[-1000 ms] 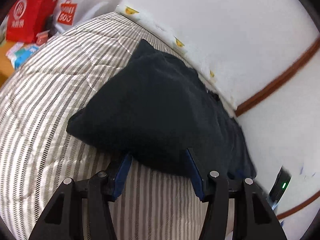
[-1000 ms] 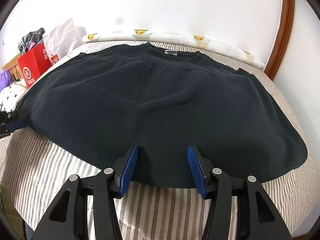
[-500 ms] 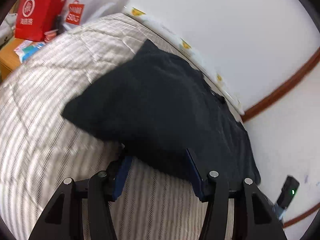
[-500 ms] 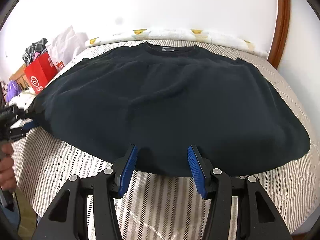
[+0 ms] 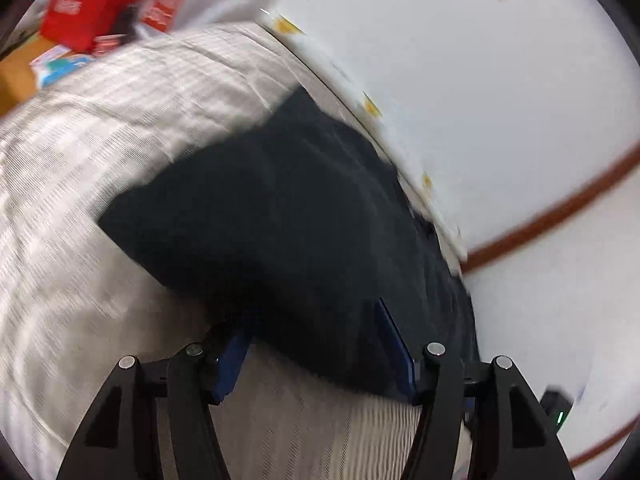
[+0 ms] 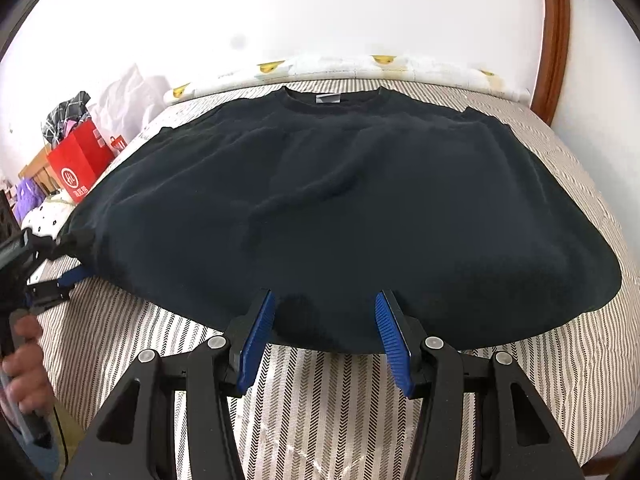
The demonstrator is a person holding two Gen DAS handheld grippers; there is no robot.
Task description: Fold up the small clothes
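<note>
A bed (image 6: 520, 364) with a grey-and-white striped cover fills both views. It stands against a white wall (image 6: 320, 12), with a brown wooden trim strip (image 6: 554, 32) at the right. A white pillow edge with yellow marks (image 6: 360, 68) runs along the head of the bed. Beside the bed on the left stand a red shopping bag (image 6: 78, 160) and a white plastic bag (image 6: 128, 92).

A black sweater (image 6: 340, 208) lies spread flat across the bed, its collar toward the wall and its hem toward the cameras.

The right gripper (image 6: 324, 336) sits at the near hem, about mid-width. Its blue pads are wide apart, with the hem edge lying between them. It grips nothing.

The left gripper (image 5: 316, 344) is at the sweater's left lower corner. The left view is motion-blurred. Cloth drapes over one blue pad, and the jaws stand apart; whether the cloth is pinched cannot be determined. In the right view, the left gripper (image 6: 60, 280) touches that corner, where the fabric is bunched. The person's left hand (image 6: 24, 368) grasps the handle at the frame's left edge.
</note>
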